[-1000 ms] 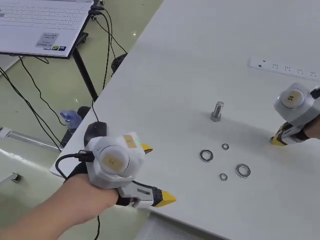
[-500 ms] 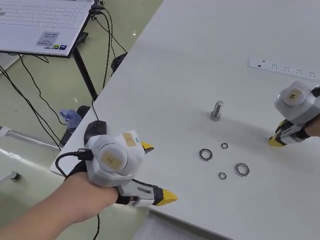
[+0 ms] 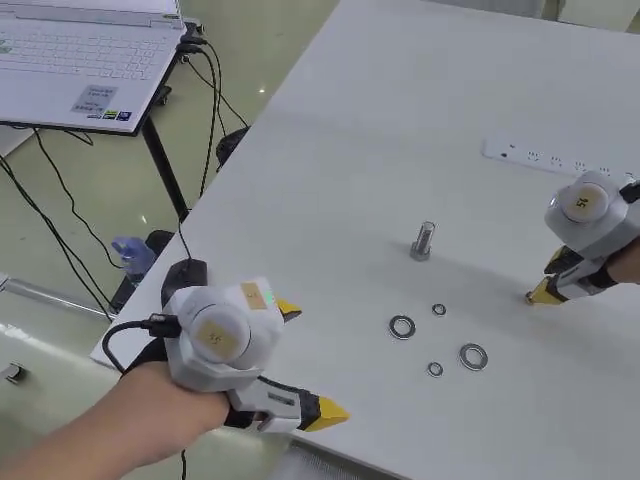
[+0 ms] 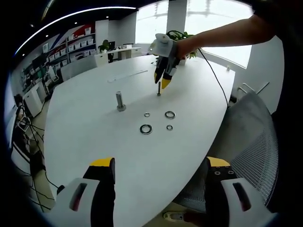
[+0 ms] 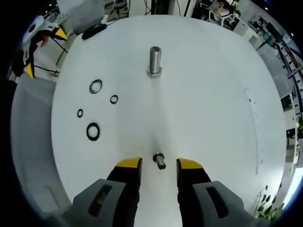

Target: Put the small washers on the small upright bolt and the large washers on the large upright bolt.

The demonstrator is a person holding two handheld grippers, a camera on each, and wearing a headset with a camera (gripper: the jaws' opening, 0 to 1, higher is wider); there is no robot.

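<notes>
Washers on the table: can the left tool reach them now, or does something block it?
Probably yes. The left tool hangs open at the near edge of the table, and the four washers lie on its bare top ahead, nothing between. The right tool is away at the small bolt.

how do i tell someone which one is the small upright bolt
Start at the white table and find the large upright bolt beside the four loose washers. Away from that cluster, the small upright bolt stands between the open jaws of the right gripper. It is far thinner and shorter than the large bolt, with no washers near it.
</notes>
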